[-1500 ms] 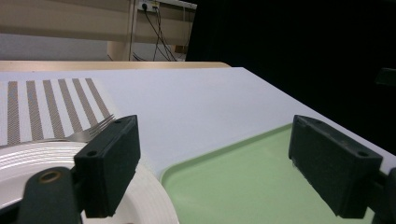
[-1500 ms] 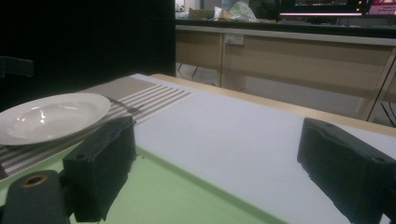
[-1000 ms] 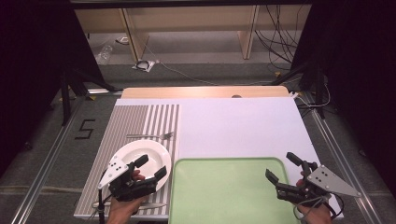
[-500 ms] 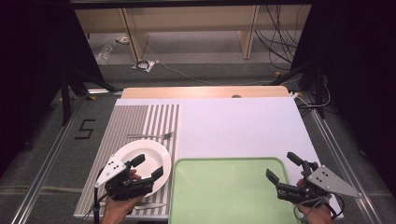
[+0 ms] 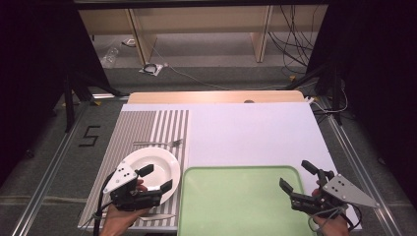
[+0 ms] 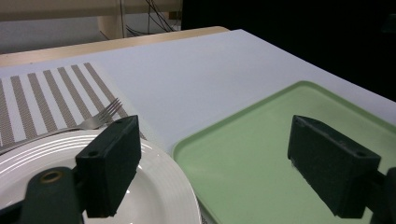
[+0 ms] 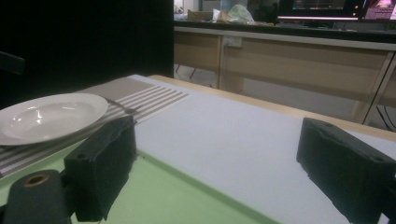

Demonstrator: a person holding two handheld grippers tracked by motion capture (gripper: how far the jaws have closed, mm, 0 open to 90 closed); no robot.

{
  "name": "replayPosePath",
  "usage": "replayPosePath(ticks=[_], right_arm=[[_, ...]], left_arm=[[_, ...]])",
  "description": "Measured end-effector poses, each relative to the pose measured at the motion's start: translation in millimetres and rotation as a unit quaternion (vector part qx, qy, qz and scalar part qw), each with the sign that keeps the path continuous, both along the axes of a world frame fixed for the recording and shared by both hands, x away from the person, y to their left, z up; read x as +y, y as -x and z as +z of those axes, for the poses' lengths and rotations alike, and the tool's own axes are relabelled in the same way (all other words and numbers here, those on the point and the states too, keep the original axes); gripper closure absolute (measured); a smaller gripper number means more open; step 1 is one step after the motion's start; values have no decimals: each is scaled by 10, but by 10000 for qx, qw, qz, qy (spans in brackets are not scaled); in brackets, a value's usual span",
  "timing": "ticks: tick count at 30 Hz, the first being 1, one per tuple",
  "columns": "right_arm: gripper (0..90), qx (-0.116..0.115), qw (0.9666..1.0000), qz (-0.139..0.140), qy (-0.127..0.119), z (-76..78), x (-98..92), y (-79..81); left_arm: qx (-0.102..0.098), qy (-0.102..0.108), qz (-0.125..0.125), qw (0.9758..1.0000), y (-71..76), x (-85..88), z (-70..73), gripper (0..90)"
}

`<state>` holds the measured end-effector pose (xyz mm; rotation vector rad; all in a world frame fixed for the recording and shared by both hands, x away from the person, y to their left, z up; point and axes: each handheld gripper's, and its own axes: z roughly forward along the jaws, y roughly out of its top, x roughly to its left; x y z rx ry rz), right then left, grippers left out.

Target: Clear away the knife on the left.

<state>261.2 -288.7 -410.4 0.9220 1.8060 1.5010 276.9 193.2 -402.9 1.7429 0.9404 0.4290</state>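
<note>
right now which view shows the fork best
The left gripper view: the fork lies close, tines clear, just beyond the plate. The high view shows it small; the right gripper view shows only a dim sliver.

Tray (image 5: 236, 206): green, empty, at near edge of white table (image 5: 251, 132).
Fork (image 5: 160, 143): lying on striped placemat (image 5: 147, 125).
Floor marking (image 5: 89, 136): "5".

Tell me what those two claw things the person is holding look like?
Each is black with two chunky, blocky black jaws. The left gripper and the right gripper each carry a grey three-cornered plate on top, dotted with small holes. A dark cable trails from each, looping near the hand.
</note>
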Motion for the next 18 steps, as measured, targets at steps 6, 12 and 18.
replayPosePath(ticks=[6,12,18], right_arm=[[128,30,10000,18,13,-5,10,-2],[128,27,10000,31,20,-6,10,-3],[128,56,10000,48,15,-15,17,-9]], left_arm=[[86,-190,-118,9997,-1,33,28,175],[157,-378,-178,9990,0,92,71,184],[446,-898,-346,9944,13,166,29,185]])
